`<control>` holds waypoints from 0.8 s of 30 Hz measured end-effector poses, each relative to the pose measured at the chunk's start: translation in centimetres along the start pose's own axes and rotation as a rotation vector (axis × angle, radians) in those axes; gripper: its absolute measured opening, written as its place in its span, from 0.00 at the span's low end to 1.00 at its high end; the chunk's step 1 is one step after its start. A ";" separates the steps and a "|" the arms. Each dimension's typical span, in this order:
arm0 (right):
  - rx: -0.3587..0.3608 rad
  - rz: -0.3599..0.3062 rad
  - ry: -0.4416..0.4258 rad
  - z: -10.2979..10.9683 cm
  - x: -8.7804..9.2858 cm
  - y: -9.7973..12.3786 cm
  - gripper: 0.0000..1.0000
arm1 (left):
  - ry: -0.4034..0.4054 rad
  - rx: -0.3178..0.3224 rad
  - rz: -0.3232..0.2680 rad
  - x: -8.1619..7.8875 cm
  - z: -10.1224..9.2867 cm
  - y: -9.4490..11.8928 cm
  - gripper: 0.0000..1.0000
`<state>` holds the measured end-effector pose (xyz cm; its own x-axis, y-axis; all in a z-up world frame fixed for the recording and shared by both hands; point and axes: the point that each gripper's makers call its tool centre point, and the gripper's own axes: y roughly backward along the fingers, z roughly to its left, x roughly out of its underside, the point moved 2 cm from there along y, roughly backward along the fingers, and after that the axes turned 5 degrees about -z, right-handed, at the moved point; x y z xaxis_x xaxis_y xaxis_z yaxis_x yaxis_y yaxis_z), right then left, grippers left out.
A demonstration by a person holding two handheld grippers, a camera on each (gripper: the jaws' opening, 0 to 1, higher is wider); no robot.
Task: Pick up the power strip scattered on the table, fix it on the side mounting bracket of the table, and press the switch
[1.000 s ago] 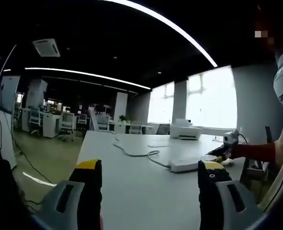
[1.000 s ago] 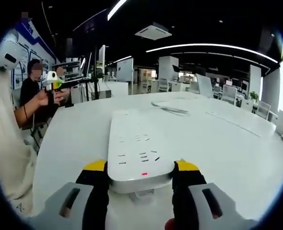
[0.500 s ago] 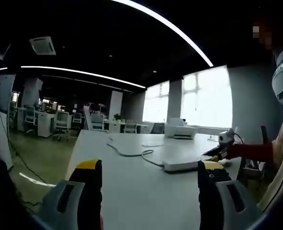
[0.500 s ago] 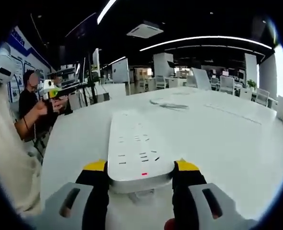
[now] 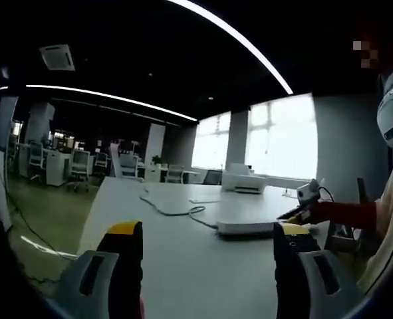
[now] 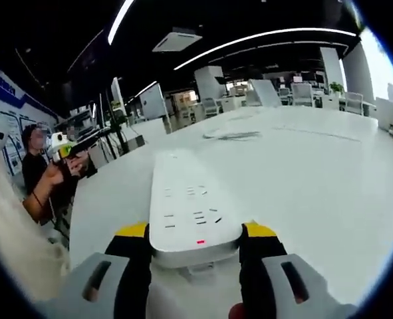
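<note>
A long white power strip [image 6: 189,199] with several sockets and a small red light lies over the white table [image 6: 316,179], pointing away from me. My right gripper [image 6: 196,232] is shut on its near end, one yellow-tipped jaw on each side. The strip's cable [image 6: 229,135] trails off across the far tabletop. In the left gripper view the strip [image 5: 246,227] shows side-on with its cable [image 5: 176,212] looping left, and the right gripper [image 5: 301,211] comes in on a red sleeve at the strip's right end. My left gripper [image 5: 206,231] hangs open over the table [image 5: 183,266], holding nothing.
A white printer [image 5: 243,183] stands at the table's far end by the windows. A seated person [image 6: 40,166] at the left holds another gripper [image 6: 63,145]. Desks and office chairs [image 5: 76,166] fill the room beyond the table's left edge. Cream clothing [image 5: 389,219] is close on the right.
Both cameras have drifted and tilted a little, so the room has shifted in view. The strip stays clamped the same way in the right gripper, and the left jaws stay apart.
</note>
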<state>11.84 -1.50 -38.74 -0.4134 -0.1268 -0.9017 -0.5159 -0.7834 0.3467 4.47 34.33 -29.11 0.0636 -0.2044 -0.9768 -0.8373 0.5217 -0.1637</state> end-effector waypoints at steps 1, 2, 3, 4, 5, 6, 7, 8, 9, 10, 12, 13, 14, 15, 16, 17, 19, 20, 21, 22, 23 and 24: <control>0.002 -0.001 -0.014 0.1 0.0 0.0 0.48 | -0.001 0.001 0.001 0.0 0.0 0.0 0.84; 0.004 0.000 -0.023 0.1 -0.1 0.0 0.48 | 0.000 0.002 0.001 0.0 0.0 0.0 0.84; 0.007 0.000 -0.031 0.1 0.0 0.0 0.48 | 0.001 0.003 0.002 0.0 -0.1 -0.1 0.84; 0.010 0.000 -0.048 0.2 0.0 0.0 0.48 | 0.004 0.005 0.003 0.0 -0.1 -0.1 0.84; 0.012 0.000 -0.067 0.3 -0.1 0.0 0.48 | 0.009 0.008 0.004 0.1 -0.2 -0.1 0.84; 0.015 -0.001 -0.085 0.3 -0.1 0.0 0.48 | 0.016 0.010 0.005 0.1 -0.2 -0.1 0.84; 0.018 -0.003 -0.099 0.4 -0.1 -0.1 0.48 | 0.025 0.008 0.005 0.2 -0.2 -0.1 0.84; 0.022 -0.004 -0.118 0.5 -0.1 -0.1 0.48 | 0.034 0.006 0.005 0.3 -0.1 -0.1 0.84; 0.025 -0.005 -0.126 0.5 -0.1 -0.1 0.48 | 0.038 0.005 0.004 0.3 -0.1 -0.1 0.84; 0.028 -0.006 -0.129 0.6 -0.1 -0.1 0.48 | 0.045 0.002 0.005 0.4 -0.1 -0.1 0.84; 0.038 -0.009 -0.149 0.8 -0.1 -0.1 0.48 | 0.056 0.000 0.004 0.4 0.0 0.0 0.84; 0.043 -0.010 -0.159 0.9 -0.1 -0.2 0.48 | 0.059 0.000 0.002 0.4 0.0 0.0 0.84; 0.047 -0.013 -0.173 1.0 -0.1 -0.2 0.48 | 0.061 0.003 0.001 0.4 -0.1 0.0 0.84; 0.050 -0.016 -0.185 1.2 -0.1 -0.3 0.48 | 0.055 0.009 0.004 0.4 -0.3 0.0 0.85; 0.053 -0.020 -0.192 1.4 -0.1 -0.4 0.48 | 0.046 0.011 0.007 0.4 -0.4 0.0 0.85; 0.056 -0.023 -0.199 1.6 0.0 -0.4 0.48 | 0.043 0.012 0.009 0.5 -0.5 0.0 0.85; 0.063 -0.027 -0.210 1.9 0.0 -0.6 0.48 | 0.044 0.014 0.012 0.5 -0.5 -0.1 0.85; 0.070 -0.030 -0.213 2.1 0.0 -0.7 0.48 | 0.047 0.016 0.013 0.5 -0.6 -0.1 0.85; 0.075 -0.031 -0.218 2.2 0.0 -0.8 0.48 | 0.048 0.017 0.013 0.5 -0.7 -0.2 0.85; 0.079 -0.032 -0.225 2.3 0.0 -0.8 0.48 | 0.050 0.019 0.013 0.5 -0.7 -0.2 0.85; 0.084 -0.032 -0.229 2.5 0.0 -0.9 0.48 | 0.053 0.019 0.014 0.5 -0.8 -0.3 0.84; 0.088 -0.032 -0.231 2.6 0.0 -0.9 0.48 | 0.057 0.019 0.014 0.5 -0.8 -0.3 0.84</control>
<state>10.38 0.81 -38.41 -0.5510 0.0481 -0.8331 -0.5909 -0.7275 0.3488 4.34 33.37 -29.39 0.0204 -0.2439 -0.9696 -0.8272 0.5406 -0.1534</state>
